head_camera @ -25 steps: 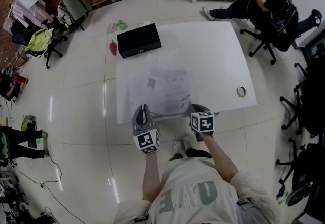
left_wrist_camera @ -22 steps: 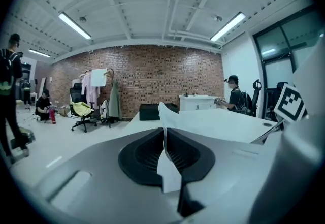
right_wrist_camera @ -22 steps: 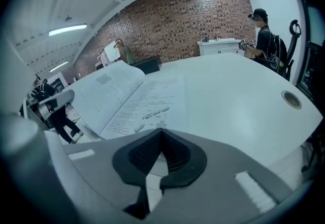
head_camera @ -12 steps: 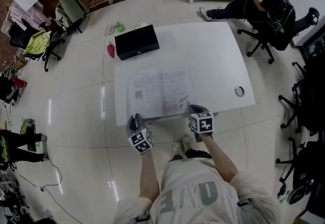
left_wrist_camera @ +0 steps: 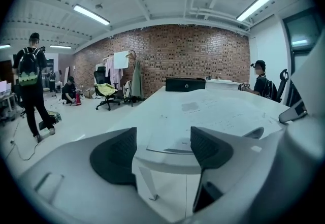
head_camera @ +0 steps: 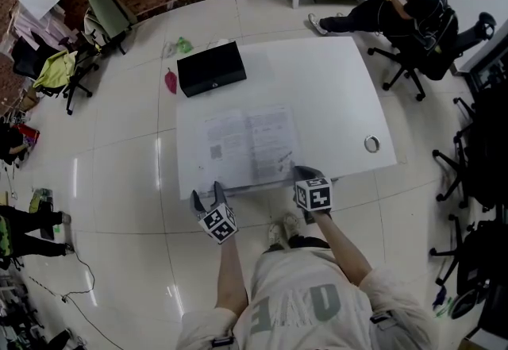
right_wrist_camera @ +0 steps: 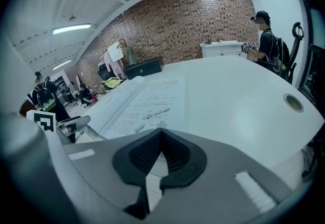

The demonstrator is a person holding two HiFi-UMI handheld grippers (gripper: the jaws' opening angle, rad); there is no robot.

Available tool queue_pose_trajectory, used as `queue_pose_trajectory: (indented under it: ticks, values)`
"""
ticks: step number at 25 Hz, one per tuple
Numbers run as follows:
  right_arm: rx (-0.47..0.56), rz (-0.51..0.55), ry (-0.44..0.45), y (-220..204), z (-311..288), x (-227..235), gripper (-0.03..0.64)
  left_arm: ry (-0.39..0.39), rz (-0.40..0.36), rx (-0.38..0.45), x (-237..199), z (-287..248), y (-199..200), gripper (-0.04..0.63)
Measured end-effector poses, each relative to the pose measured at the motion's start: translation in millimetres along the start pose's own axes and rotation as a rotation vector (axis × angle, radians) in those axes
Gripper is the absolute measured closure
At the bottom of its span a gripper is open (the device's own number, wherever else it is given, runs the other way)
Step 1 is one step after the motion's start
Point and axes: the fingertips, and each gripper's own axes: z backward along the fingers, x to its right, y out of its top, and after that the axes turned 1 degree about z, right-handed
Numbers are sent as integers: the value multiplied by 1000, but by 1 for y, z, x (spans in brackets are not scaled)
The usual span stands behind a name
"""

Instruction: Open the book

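Observation:
The book (head_camera: 250, 144) lies open and flat near the front of the white table (head_camera: 333, 86), its printed pages facing up. My left gripper (head_camera: 205, 194) hangs just off the table's front edge, left of the book's near corner. Its jaws are opening, with nothing between them. In the left gripper view, the left gripper (left_wrist_camera: 162, 152) looks over the table edge at the book (left_wrist_camera: 208, 114). My right gripper (head_camera: 298, 172) rests at the book's near right corner. In the right gripper view, the right gripper (right_wrist_camera: 160, 149) is shut with nothing visible between its pads, and the book (right_wrist_camera: 147, 101) lies just ahead.
A black box (head_camera: 210, 68) stands at the table's far left corner. A round metal grommet (head_camera: 371, 144) sits near the right edge. A person (head_camera: 413, 7) sits on a chair beyond the table's far right. Chairs and clothes crowd the left wall.
The left gripper dropped back from the book toward the table's front edge and its jaws spread apart. The pages have settled flat. The right gripper stayed put.

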Motion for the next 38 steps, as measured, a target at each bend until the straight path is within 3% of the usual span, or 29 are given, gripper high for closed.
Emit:
queue_pose_trajectory:
  ticks: [4,7,11,14,17,22,25,31,38]
  values:
    - [-2,-2,8,0,-3,-1,612,20,16,8,-3,4,11,263]
    - [23,-16,16,7,2,-2,612,-33,9,107,16,13,49,360]
    - [208,-16,57,66,31,-19,612,-190,31,306,55,33,130,424]
    - [371,-23,117,116,68,-40,612,-279,46,413,83,60,180,582]
    - [500,-30,168,144,108,-64,612,-379,48,456,108,88,202,580]
    - [587,-61,249,148,157,-94,612,-504,-17,467,134,122,197,578]
    - [598,-46,234,139,177,-101,612,-537,-26,434,134,132,179,578]
    - [633,-37,235,111,207,-115,612,-531,-23,462,115,163,170,577]
    - [666,-11,267,40,275,-146,612,-512,-16,522,92,256,151,577]
